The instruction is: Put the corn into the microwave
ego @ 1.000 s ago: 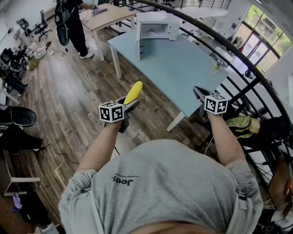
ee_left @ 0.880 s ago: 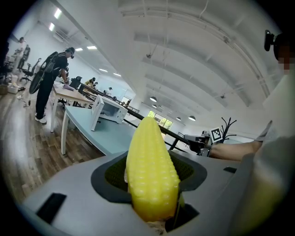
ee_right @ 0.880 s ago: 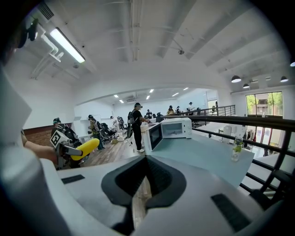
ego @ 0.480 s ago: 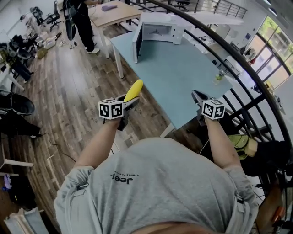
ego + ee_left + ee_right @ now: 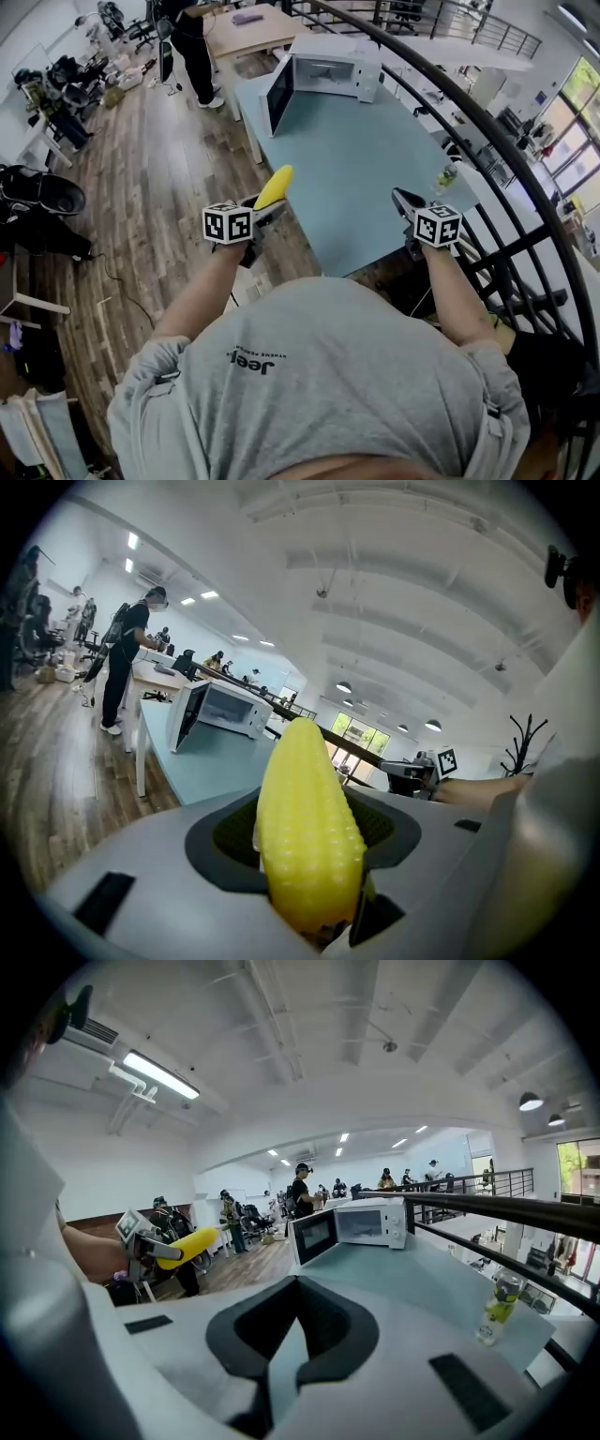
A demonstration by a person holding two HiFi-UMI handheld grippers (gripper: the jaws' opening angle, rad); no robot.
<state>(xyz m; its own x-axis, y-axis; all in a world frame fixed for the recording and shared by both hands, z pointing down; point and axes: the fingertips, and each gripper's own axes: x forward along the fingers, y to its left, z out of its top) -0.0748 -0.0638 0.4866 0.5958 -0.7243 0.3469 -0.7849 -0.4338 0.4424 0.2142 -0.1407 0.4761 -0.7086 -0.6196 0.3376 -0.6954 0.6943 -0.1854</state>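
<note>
A yellow corn cob sticks out forward from my left gripper, which is shut on its lower end. In the left gripper view the corn stands between the dark pads and fills the middle. The white microwave stands at the far end of the light blue table, its door swung open. Both grippers are short of the table's near edge. My right gripper is held level with nothing in it, and its jaws look shut. It sees the microwave and the corn.
A small bottle stands at the table's right edge, next to a curved black railing. A person stands by a wooden desk beyond the table's far left. Chairs and gear line the left wall; wooden floor lies left of the table.
Both grippers have been carried forward; the table's near edge and the microwave now lie closer. The corn stays in the left gripper and the right stays as it was.
</note>
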